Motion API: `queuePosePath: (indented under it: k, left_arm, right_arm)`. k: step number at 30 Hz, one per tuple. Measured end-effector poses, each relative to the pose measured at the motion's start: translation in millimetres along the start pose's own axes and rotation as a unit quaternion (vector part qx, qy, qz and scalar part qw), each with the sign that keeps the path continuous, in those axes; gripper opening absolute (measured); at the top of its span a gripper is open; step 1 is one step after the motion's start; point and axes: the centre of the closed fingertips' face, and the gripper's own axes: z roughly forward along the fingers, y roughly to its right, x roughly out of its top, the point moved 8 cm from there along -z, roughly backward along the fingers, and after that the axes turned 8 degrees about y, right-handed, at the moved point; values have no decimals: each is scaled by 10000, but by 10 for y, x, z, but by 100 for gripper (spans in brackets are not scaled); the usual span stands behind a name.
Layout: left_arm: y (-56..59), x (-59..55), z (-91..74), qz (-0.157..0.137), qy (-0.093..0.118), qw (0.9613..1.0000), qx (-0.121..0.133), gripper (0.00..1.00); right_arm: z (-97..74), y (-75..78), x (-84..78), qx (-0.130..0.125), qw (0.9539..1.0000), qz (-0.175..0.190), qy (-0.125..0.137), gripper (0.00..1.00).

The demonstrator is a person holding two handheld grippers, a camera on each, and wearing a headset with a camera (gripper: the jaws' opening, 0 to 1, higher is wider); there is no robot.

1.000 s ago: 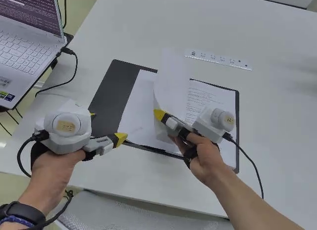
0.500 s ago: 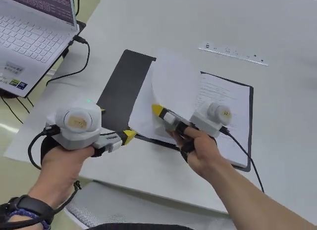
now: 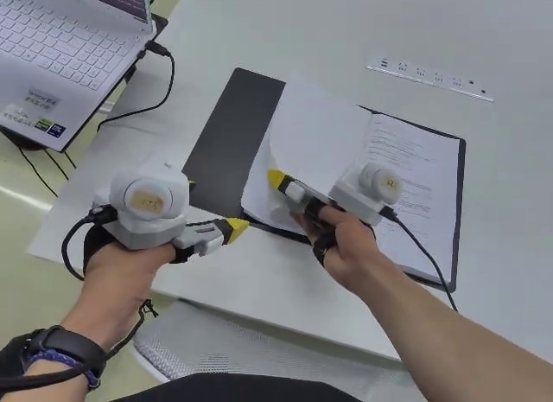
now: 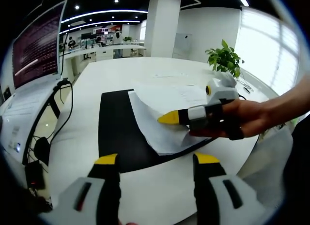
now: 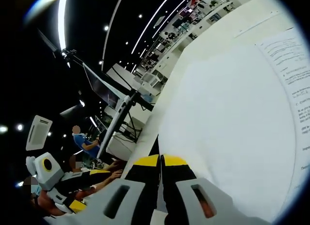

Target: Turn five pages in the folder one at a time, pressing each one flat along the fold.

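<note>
Over the white table [image 3: 484,39], as the head view has it, my left gripper [image 3: 232,230] hovers just off the near edge of the folder [image 3: 232,134]. The folder lies open with its black left cover bare. My right gripper [image 3: 277,181] is close to that same near edge, its yellow tips together on the lower edge of a page [image 3: 320,143]. That page curls up and leans to the left over the stack. A printed sheet [image 3: 415,177] lies flat on the folder's right half. A laptop [image 3: 60,39] sits off to the far left, and a power strip [image 3: 432,76] lies beyond the folder.

From the left gripper view, my two jaws stand wide apart with nothing between them, above bare table just short of the folder. Ahead of them the right gripper has the page by its edge, and the paper bows up from the black cover. A potted plant [image 4: 224,58] stands past the table's far side.

From the right gripper view, my jaws are drawn in almost tip to tip, pinching the page. Its blank white back spreads up and to the right, with the printed sheet at the far right. My left gripper shows low on the left.
</note>
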Motion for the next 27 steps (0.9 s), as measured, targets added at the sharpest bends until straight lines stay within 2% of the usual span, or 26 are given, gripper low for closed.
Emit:
queuePosePath:
  k: [7, 12, 18, 22, 27]
  left_arm:
    - [-35, 10, 39, 36, -42, 10000, -14, 59]
    - [-29, 8, 61, 8, -66, 10000, -37, 59]
    - [-27, 1, 79, 21, -103, 9999, -62, 59]
    - [-36, -6, 80, -3, -115, 9999, -53, 59]
    - [-40, -19, 81, -32, -126, 9999, -56, 58]
  right_arm:
    - [86, 41, -58, -95, 9999, 8, -75, 0]
    - [147, 51, -146, -61, 9995, -156, -276, 2]
    - [147, 41, -195, -36, 9992, -134, -363, 9]
    - [141, 22, -208, 79, 9991, -123, -406, 13]
    - [110, -54, -182, 357, 9981, -203, -467, 21]
